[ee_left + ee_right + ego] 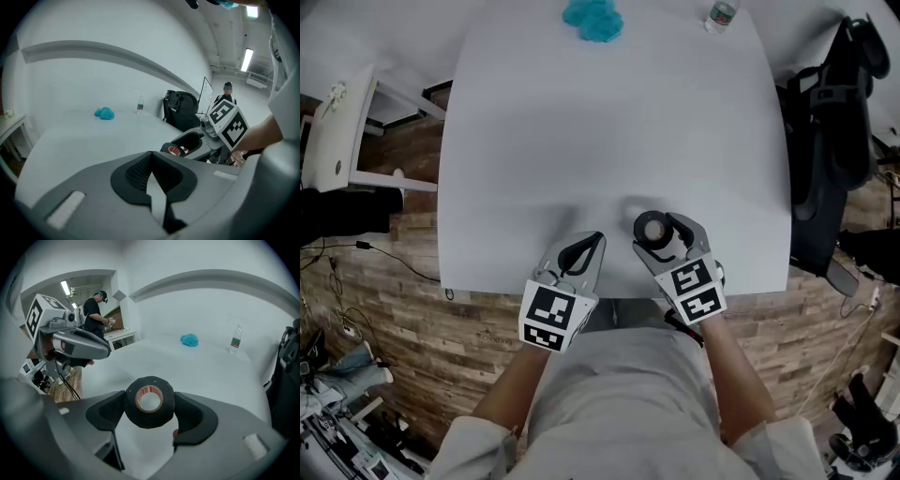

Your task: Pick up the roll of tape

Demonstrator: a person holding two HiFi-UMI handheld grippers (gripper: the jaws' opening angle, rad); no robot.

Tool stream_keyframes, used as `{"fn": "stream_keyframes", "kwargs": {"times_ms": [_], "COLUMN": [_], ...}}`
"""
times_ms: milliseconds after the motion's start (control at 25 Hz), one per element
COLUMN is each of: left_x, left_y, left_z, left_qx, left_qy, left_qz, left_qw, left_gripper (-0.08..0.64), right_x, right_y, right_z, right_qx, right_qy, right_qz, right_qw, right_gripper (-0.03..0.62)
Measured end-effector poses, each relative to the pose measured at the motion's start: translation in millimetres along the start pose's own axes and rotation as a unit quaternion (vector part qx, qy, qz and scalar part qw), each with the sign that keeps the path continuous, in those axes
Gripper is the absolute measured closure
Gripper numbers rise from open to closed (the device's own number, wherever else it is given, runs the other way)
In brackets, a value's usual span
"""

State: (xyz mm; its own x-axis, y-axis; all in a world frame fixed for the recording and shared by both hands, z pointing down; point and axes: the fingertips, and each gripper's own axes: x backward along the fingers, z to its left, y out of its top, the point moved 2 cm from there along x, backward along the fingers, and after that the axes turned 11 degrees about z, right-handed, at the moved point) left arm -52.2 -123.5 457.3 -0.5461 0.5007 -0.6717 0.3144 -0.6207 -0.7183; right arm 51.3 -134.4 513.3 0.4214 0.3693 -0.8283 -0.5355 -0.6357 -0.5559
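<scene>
The roll of tape (149, 401) is black with a tan cardboard core. My right gripper (149, 414) is shut on it, one black pad pressed against each side, and the roll hangs above the white table (197, 366). In the head view the tape (653, 229) sits at the tip of the right gripper (664, 234) near the table's front edge. In the left gripper view the tape (176, 150) appears off to the right. My left gripper (583, 251) is beside it on the left, its jaws shut (151, 168) with nothing between them.
A crumpled blue cloth (592, 19) and a small water bottle (722, 13) lie at the table's far edge. A black office chair (834, 122) stands to the right of the table, a white side table (342, 131) to the left. A person (95, 310) stands in the background.
</scene>
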Motion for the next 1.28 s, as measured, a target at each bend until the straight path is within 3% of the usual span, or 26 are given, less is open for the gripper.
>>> {"fn": "stream_keyframes", "kwargs": {"times_ms": [760, 1280], "left_x": [30.7, 46.8], "left_y": [11.3, 12.3], "left_z": [-38.3, -37.6], "left_qx": [-0.026, -0.026], "left_qy": [-0.009, -0.004], "left_qz": [-0.021, -0.027], "left_qw": [0.9994, 0.9993], "left_gripper": [0.543, 0.543], "right_x": [57.8, 82.0], "right_y": [1.4, 13.8], "right_z": [25.1, 42.5], "right_qx": [-0.008, 0.004], "right_qy": [0.007, 0.016], "right_qz": [-0.038, -0.058], "right_qw": [0.999, 0.998], "right_gripper": [0.256, 0.255]}}
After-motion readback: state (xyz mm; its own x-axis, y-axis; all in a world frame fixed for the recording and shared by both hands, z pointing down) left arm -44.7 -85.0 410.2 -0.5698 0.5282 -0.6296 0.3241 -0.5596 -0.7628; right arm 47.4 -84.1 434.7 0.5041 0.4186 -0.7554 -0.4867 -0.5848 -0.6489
